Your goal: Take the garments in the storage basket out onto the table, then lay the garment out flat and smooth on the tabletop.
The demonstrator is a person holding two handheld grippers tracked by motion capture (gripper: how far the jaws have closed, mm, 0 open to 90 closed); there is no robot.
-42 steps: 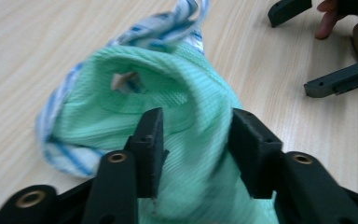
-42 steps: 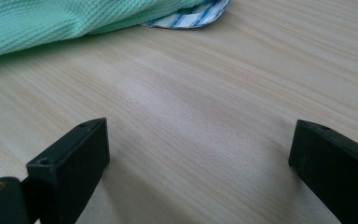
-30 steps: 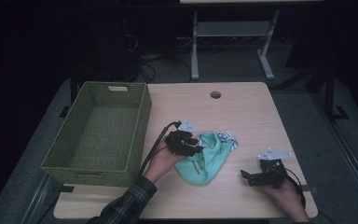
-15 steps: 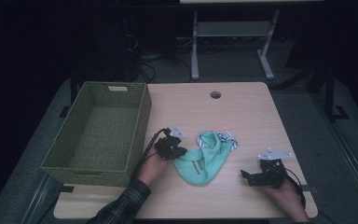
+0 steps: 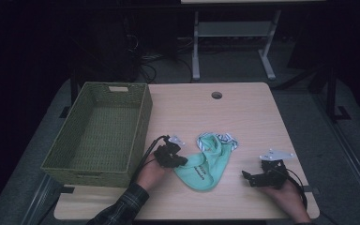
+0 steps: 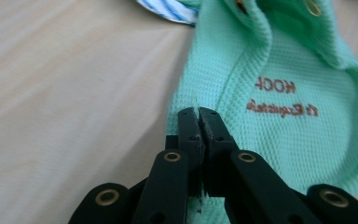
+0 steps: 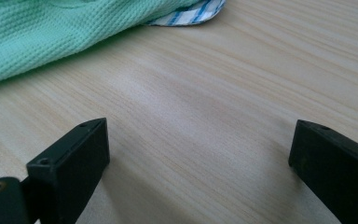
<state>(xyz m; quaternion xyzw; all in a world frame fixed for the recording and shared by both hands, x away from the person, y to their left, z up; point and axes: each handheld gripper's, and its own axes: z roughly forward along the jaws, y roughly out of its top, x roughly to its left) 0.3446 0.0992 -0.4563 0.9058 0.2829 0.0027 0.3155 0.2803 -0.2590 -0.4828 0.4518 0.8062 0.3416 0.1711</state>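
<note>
A: Item one. Small mint-green knitted garment (image 5: 201, 164) with rust-coloured embroidered lettering and a blue-and-white striped lining, lying crumpled on the pale wood-grain table (image 5: 243, 117), near the middle and toward the near edge. Why is it there and not stowed?

B: It looks like the piece in hand. The left gripper (image 5: 180, 161) sits at its left edge. In the left gripper view its jaws have just been closing and now stand pressed together, with the cloth's hem (image 6: 196, 105) pinched at the tips. Gripping an edge, I judge, lets the cloth be lifted without bunching.

A: Item two. Olive-green woven rectangular basket (image 5: 143, 117), left side of the table, open side up, nothing in it that I can see.

B: Just left of the left gripper, well placed to receive the garment. That is my reading of why it stands so close.

A: Item three. Right gripper (image 5: 248, 177), near right of the table.

B: Jaws spread wide, nothing between them but bare wood. The garment's edge (image 7: 51, 32) lies a little beyond its tips. It seems kept in reserve, low over the table and clear of the cloth, so the left has room to lift.
</note>
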